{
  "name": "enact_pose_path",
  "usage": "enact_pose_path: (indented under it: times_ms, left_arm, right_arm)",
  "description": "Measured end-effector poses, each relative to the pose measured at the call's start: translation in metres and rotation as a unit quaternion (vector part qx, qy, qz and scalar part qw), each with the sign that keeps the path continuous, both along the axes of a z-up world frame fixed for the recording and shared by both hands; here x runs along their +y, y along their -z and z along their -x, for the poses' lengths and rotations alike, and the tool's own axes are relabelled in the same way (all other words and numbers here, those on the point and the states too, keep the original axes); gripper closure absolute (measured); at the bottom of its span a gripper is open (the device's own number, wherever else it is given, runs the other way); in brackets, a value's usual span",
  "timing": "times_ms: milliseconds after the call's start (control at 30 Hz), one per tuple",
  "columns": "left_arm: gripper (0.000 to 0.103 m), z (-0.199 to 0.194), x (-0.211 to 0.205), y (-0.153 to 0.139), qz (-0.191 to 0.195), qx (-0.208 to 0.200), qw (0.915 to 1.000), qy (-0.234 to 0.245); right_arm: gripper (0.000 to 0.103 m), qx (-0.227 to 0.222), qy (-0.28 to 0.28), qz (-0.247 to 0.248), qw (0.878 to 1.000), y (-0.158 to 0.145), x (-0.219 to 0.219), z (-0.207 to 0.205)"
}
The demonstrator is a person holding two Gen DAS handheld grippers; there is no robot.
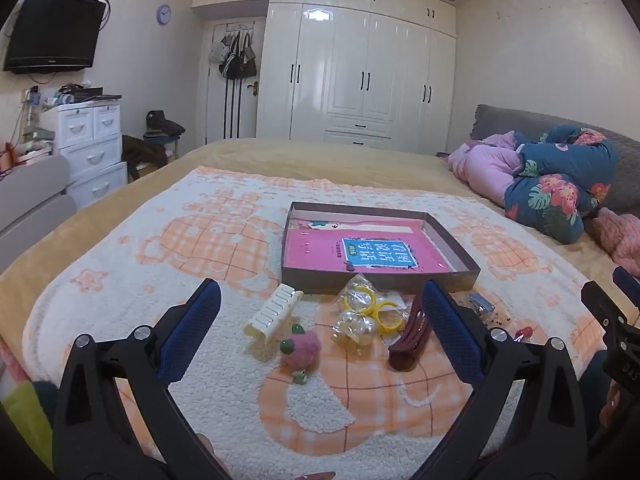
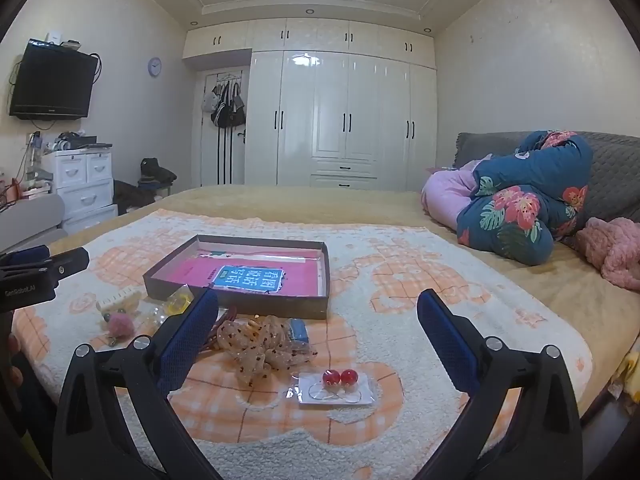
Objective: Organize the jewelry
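Note:
A shallow brown box (image 1: 380,278) with a pink book inside lies on the blanket; it also shows in the right wrist view (image 2: 240,304). In front of it lie a white claw clip (image 1: 274,312), a pink pompom tie (image 1: 301,346), yellow rings in a clear bag (image 1: 368,312) and a dark red hair clip (image 1: 408,340). My left gripper (image 1: 320,300) is open above them, holding nothing. My right gripper (image 2: 318,306) is open and empty above a dotted beige scrunchie (image 2: 260,340) and red ball earrings (image 2: 340,378) on a clear card.
The orange-and-white blanket (image 2: 400,280) covers a yellow bed. A folded floral quilt (image 2: 520,208) and pink knit (image 2: 612,252) lie at the right. White wardrobes (image 2: 340,120) stand behind. The left gripper's body (image 2: 36,272) shows at the left edge.

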State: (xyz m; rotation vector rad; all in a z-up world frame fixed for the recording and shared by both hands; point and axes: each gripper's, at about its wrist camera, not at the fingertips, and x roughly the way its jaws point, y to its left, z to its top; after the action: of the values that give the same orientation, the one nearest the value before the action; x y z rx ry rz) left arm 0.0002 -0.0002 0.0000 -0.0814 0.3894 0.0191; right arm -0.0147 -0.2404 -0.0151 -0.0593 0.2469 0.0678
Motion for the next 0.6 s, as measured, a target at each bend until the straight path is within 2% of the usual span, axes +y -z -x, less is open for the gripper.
enact_pose_path:
  times_ms: [600]
  left_arm:
    - [0.011,0.0016,0.0001,-0.0012,-0.001,-0.001,1.0000,-0.002]
  right_arm:
    - [0.006,0.004,-0.004,-0.005,1.000,0.0023,-0.0008,0.0000]
